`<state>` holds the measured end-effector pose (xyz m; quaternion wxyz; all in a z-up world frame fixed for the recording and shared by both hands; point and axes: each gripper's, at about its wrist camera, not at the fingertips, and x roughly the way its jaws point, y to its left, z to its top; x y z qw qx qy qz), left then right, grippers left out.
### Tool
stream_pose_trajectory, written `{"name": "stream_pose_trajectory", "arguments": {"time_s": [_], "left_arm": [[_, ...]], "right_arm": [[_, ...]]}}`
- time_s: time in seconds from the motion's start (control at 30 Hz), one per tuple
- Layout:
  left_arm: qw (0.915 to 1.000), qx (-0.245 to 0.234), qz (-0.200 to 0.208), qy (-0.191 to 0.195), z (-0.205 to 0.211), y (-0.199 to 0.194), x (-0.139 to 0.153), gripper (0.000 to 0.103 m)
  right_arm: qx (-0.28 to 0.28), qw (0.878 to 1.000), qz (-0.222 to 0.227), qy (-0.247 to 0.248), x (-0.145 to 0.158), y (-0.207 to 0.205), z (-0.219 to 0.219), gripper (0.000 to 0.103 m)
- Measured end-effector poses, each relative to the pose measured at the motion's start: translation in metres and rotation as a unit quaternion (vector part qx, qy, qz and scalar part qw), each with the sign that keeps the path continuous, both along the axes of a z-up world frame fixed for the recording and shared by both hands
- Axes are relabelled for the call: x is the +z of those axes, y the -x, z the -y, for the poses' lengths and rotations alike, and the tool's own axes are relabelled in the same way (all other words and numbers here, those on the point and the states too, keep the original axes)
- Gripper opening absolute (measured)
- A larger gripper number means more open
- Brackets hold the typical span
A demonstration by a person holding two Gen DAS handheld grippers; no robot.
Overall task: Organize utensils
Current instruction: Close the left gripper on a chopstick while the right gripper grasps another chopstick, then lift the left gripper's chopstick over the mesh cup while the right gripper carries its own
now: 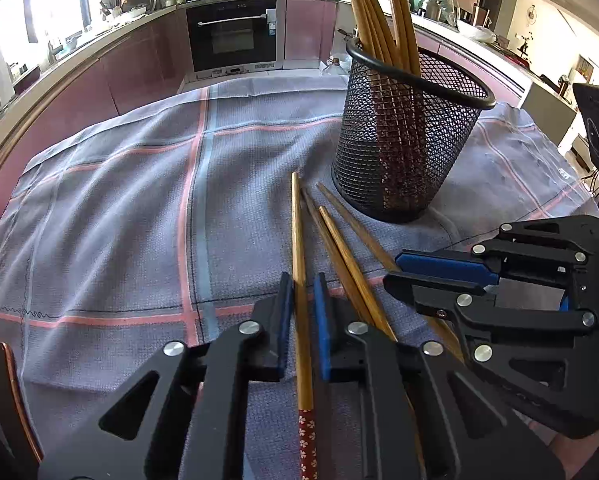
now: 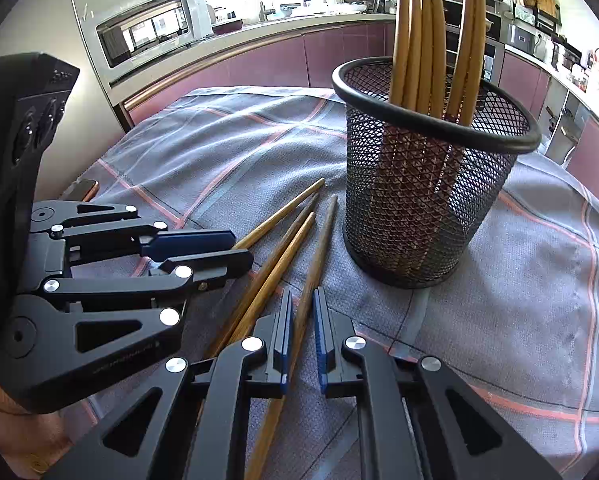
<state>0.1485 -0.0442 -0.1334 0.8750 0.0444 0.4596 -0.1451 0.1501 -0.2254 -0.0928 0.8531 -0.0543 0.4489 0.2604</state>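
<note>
Wooden chopsticks [image 1: 339, 240] on cloth; left claw [image 1: 301, 312], right claw [image 2: 301, 320] each straddle one, released.

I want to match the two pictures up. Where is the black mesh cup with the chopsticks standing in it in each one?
Left wrist view: the black mesh cup stands upper right of centre, beyond the left gripper.
Right wrist view: it stands right of centre, beyond the right gripper.
Shared landmark: the loose chopsticks lying on the checked cloth just before the cup.

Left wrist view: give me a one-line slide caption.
Left gripper jaws straddle one loose chopstick on the checked cloth, beside a mesh holder already holding chopsticks.
</note>
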Motion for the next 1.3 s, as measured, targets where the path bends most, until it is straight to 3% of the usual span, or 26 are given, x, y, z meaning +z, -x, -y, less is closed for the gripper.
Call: {"name": "stream_pose_trajectory", "arguments": {"time_s": [0.3,0.53,0.83,1.3], "left_arm": [[0.9989,0.021,0.010,0.041,-0.015,0.012,0.016,0.008],[0.9944,0.012,0.039,0.097,-0.034,0.026,0.053,0.008],[0.9844,-0.016,0.091,0.150,-0.043,0.040,0.106,0.008],[0.9715,-0.037,0.159,0.171,-0.032,0.048,0.172,0.008]], "right_arm": [[0.006,0.999,0.015,-0.031,0.014,0.014,0.018,0.005],[0.013,0.996,0.039,-0.084,0.039,0.027,0.038,0.005],[-0.002,0.986,0.105,-0.132,0.084,0.035,0.065,0.005],[-0.015,0.972,0.177,-0.156,0.134,0.029,0.083,0.005]]}}
